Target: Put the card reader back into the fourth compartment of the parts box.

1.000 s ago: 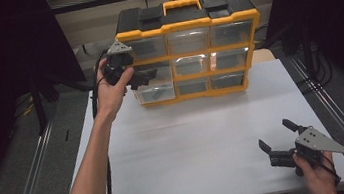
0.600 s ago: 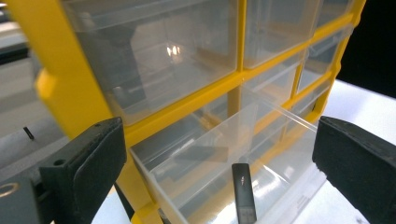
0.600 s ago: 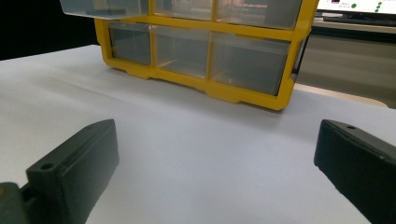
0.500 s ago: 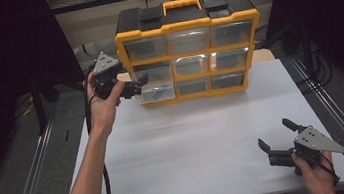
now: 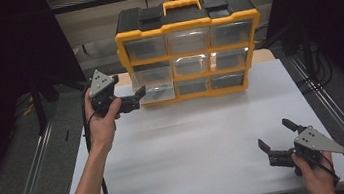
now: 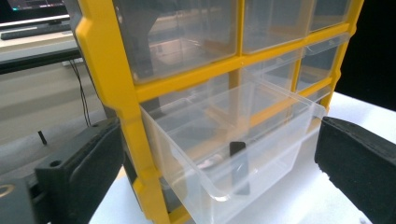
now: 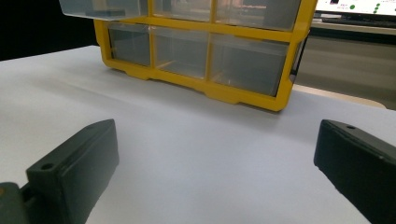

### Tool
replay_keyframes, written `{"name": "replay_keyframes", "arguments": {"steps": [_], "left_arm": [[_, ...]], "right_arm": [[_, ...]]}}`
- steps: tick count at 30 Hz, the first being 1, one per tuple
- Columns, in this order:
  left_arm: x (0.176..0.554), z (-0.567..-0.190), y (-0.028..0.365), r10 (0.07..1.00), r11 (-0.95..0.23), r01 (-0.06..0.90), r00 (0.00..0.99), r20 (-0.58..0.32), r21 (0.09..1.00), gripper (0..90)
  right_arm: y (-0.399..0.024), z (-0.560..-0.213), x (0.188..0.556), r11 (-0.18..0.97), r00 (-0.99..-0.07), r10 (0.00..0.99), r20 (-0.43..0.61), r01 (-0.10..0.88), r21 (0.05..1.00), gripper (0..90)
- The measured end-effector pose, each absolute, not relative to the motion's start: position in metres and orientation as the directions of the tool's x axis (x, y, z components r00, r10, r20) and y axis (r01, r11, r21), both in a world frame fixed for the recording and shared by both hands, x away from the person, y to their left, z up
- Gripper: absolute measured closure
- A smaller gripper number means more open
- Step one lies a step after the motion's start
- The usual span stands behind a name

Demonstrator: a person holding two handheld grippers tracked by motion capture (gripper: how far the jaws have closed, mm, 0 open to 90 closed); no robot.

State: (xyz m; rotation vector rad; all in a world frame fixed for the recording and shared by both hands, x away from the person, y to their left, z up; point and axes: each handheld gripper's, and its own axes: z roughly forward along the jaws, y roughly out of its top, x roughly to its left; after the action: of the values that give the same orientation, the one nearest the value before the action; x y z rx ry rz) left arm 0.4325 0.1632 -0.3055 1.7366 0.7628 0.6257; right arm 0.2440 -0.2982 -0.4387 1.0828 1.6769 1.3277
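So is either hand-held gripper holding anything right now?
No. The left hand-held gripper is open beside the pulled-out drawer, not gripping it; the right hand-held gripper is open over the table.

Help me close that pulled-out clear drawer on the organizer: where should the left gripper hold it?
Probably the clear drawer front lip, approached straight from the front. It juts from the yellow organizer with its front wall facing the open left gripper; its sides look too wide.

Looks like a lab or test bench setup to me: plain white table on a metal rail frame, dark curtains either side, cables trailing on the floor. There's a monitor glowing behind the yellow parts organizer too.
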Motion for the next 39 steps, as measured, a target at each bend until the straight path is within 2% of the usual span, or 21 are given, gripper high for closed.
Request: {"name": "replay_keyframes", "arguments": {"steps": [6, 11, 13, 16, 26, 31, 36, 37, 39], "left_arm": [[0.421, -0.312, 0.167, 0.766, -0.217, 0.163, 0.640, 0.064, 0.962, 1.4], [0.411, -0.321, 0.175, 0.771, -0.105, 0.154, 0.636, -0.017, 0.982, 1.2], [0.408, -0.325, 0.177, 0.776, -0.122, 0.149, 0.631, 0.000, 0.981, 0.8], [0.402, -0.329, 0.182, 0.773, -0.094, 0.168, 0.634, -0.035, 0.981, 0.9], [0.372, -0.343, 0.189, 0.800, -0.127, 0.131, 0.600, 0.023, 0.983, 1.7], [0.362, -0.359, 0.194, 0.809, -0.141, 0.149, 0.588, 0.027, 0.979, 0.9], [0.355, -0.370, 0.200, 0.819, -0.109, 0.174, 0.574, -0.011, 0.979, 0.8], [0.350, -0.373, 0.202, 0.810, -0.070, 0.183, 0.584, -0.051, 0.981, 0.9], [0.346, -0.374, 0.202, 0.813, -0.069, 0.173, 0.580, -0.045, 0.982, 1.6]], "right_arm": [[-0.298, -0.439, 0.243, 0.111, -0.385, 0.922, -0.036, 0.175, 0.978, 0.0], [-0.298, -0.439, 0.244, 0.115, -0.388, 0.921, -0.039, 0.175, 0.978, 0.0], [-0.297, -0.439, 0.244, 0.115, -0.388, 0.921, -0.039, 0.175, 0.978, 0.0], [-0.298, -0.439, 0.244, 0.113, -0.385, 0.922, -0.038, 0.174, 0.978, 0.0], [-0.298, -0.438, 0.244, 0.114, -0.381, 0.924, -0.041, 0.171, 0.979, 0.0], [-0.299, -0.438, 0.243, 0.106, -0.383, 0.923, -0.032, 0.174, 0.979, 0.0], [-0.298, -0.438, 0.243, 0.105, -0.381, 0.924, -0.031, 0.175, 0.979, 0.0], [-0.298, -0.438, 0.244, 0.106, -0.381, 0.924, -0.032, 0.174, 0.979, 0.0], [-0.298, -0.438, 0.243, 0.106, -0.379, 0.925, -0.032, 0.176, 0.979, 0.0]]}}
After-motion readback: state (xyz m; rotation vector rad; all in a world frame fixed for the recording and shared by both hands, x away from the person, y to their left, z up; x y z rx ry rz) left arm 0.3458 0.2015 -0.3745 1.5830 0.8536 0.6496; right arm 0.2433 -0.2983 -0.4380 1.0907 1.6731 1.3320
